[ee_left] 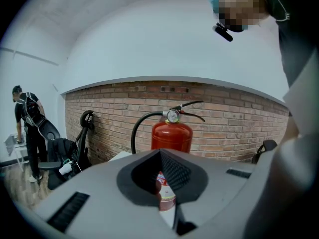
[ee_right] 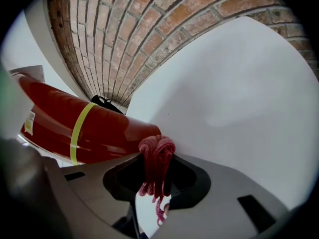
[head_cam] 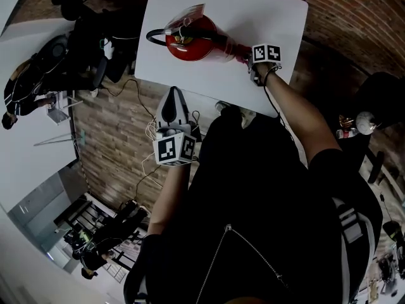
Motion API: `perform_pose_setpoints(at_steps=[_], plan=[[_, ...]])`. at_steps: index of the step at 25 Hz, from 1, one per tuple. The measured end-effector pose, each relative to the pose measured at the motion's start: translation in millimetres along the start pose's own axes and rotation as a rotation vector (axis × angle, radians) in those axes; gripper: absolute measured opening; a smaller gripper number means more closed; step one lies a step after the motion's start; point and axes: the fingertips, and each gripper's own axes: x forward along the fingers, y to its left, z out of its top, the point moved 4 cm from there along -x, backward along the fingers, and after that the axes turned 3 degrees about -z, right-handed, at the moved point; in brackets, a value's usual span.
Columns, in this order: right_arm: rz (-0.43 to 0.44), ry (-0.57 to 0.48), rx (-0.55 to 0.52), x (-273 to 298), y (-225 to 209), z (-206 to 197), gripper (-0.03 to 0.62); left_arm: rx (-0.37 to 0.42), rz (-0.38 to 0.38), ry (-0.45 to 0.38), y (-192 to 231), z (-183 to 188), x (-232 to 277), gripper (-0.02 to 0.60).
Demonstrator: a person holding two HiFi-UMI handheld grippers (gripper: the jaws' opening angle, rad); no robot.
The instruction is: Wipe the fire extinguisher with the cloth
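Wiping looks only just begun.
The left gripper [head_cam: 172, 97] hangs off the table [head_cam: 278, 11], fingers shut on nothing. The fire extinguisher [head_cam: 193, 43] stands upright on the table with bare room around it. The right gripper [head_cam: 253, 59] pinches the cloth [ee_right: 156, 156] tight, against the red side. Most of it seems left to wipe. The table edge is near there.

The red fire extinguisher [head_cam: 190, 43] sits on a white table [head_cam: 285, 11], with its black hose [head_cam: 154, 35] looping off its left side. The right gripper [head_cam: 250, 59] comes in from the extinguisher's right, its tip up against the red body. The left gripper [head_cam: 172, 97] hangs below the extinguisher, off the table's edge and over brickwork [head_cam: 114, 128].
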Motion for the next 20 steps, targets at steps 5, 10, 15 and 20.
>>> perform_pose_setpoints(at_steps=[5, 10, 15, 20], plan=[[-0.006, -0.015, 0.034, 5.6, 0.0, -1.8, 0.12, 0.015, -0.001, 0.0, 5.8, 3.6, -2.4, 0.008], [0.028, -0.012, 0.097, 5.3, 1.7, -4.5, 0.12, -0.025, -0.026, -0.006, 10.8, 5.4, 0.4, 0.008], [0.064, -0.015, 0.133, -3.3, 10.0, -7.0, 0.12, -0.029, -0.027, -0.002, 12.4, 6.4, 5.2, 0.008], [0.081, -0.028, 0.124, -14.9, 21.5, -2.6, 0.12, -0.028, -0.035, -0.012, 11.7, 11.6, 8.8, 0.008]])
